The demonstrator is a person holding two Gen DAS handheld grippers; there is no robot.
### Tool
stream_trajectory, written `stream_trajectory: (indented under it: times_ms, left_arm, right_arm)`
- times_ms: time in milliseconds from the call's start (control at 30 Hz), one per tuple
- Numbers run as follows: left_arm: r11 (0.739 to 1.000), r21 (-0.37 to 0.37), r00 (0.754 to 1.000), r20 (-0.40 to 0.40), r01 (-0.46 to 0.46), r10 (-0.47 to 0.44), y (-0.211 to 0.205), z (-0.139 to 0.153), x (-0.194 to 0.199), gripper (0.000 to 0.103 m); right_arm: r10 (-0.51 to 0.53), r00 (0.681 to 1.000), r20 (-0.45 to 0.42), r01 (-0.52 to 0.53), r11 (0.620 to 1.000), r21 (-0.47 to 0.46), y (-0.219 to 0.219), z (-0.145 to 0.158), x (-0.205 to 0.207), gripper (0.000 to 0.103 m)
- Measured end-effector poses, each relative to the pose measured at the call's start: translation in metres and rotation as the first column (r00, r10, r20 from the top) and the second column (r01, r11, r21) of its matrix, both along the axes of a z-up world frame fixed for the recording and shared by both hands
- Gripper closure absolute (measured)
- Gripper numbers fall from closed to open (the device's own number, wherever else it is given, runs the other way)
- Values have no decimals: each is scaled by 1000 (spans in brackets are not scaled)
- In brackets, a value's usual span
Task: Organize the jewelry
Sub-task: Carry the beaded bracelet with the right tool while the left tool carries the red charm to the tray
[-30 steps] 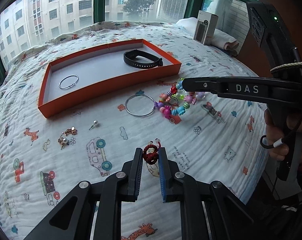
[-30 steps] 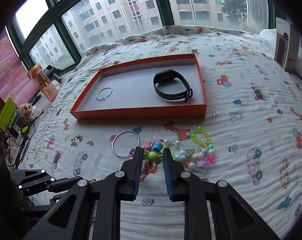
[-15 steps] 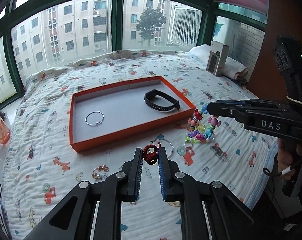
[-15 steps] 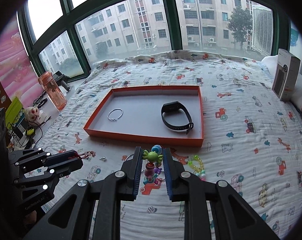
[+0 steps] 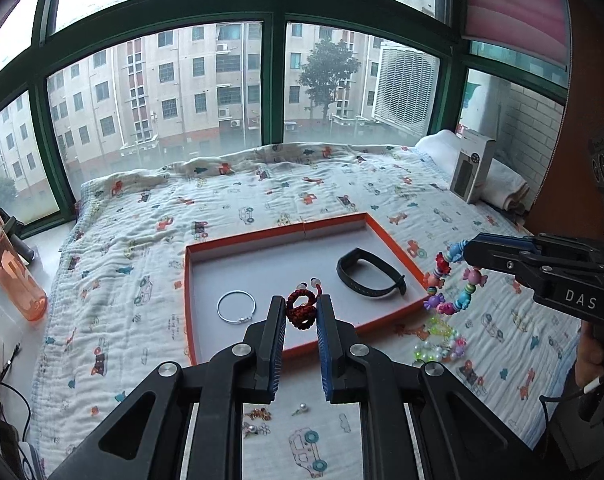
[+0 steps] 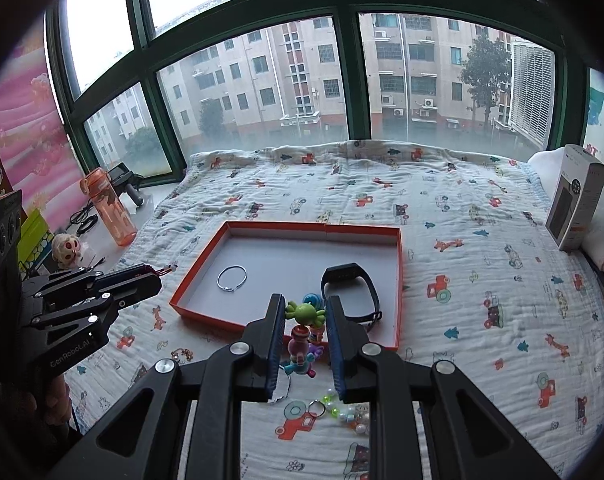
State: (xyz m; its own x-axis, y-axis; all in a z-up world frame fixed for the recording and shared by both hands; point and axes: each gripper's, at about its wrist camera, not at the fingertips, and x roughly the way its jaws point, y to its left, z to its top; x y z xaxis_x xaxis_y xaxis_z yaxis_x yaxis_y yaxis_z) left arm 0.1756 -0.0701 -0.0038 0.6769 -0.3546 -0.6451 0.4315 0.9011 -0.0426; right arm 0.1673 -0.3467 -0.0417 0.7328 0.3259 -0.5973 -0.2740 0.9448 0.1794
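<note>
My left gripper point(image 5: 301, 312) is shut on a red braided cord bracelet point(image 5: 301, 312), held in the air over the near edge of the orange tray point(image 5: 334, 228). My right gripper point(image 6: 304, 314) is shut on a colourful bead bracelet point(image 6: 304, 336) with a green frog charm, whose beads hang below the jaws. In the left wrist view the right gripper point(image 5: 468, 254) holds that bead bracelet point(image 5: 448, 284) beside the tray's right wall. Inside the tray lie a silver bangle point(image 5: 236, 306) and a black wristband point(image 5: 368, 276).
Loose beads point(image 5: 438, 342), small earrings point(image 5: 258, 416) and a pearl stud point(image 5: 301, 409) lie on the patterned bedspread near me. An orange bottle point(image 6: 108, 208) stands at the left on the sill. A white box point(image 6: 578, 200) stands at the right by folded towels.
Both grippers have risen off the bedspread with their bracelets and now point over the tray's near side. The bead bracelet has left the bed and hangs free.
</note>
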Motion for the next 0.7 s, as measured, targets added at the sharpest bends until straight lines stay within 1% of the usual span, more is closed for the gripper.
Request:
stream_trajectory:
  times_ms: [167, 300, 533, 700]
  left_arm:
    - [999, 8, 999, 4, -41, 41, 4, 2, 34, 87]
    - [997, 25, 997, -14, -72, 73, 8, -6, 62, 87]
    - [992, 51, 991, -70, -113, 116, 18, -36, 103, 87]
    - [990, 67, 985, -118, -122, 129, 24, -63, 118, 87]
  right_arm:
    - [-3, 1000, 8, 3, 1000, -1, -1, 3, 18, 80]
    - [-4, 1000, -7, 4, 1000, 14, -3, 0, 35, 79]
    - [-4, 998, -57, 4, 1000, 7, 0, -22, 57, 79]
    - [18, 995, -101, -16, 1000, 18, 6, -39, 67, 79]
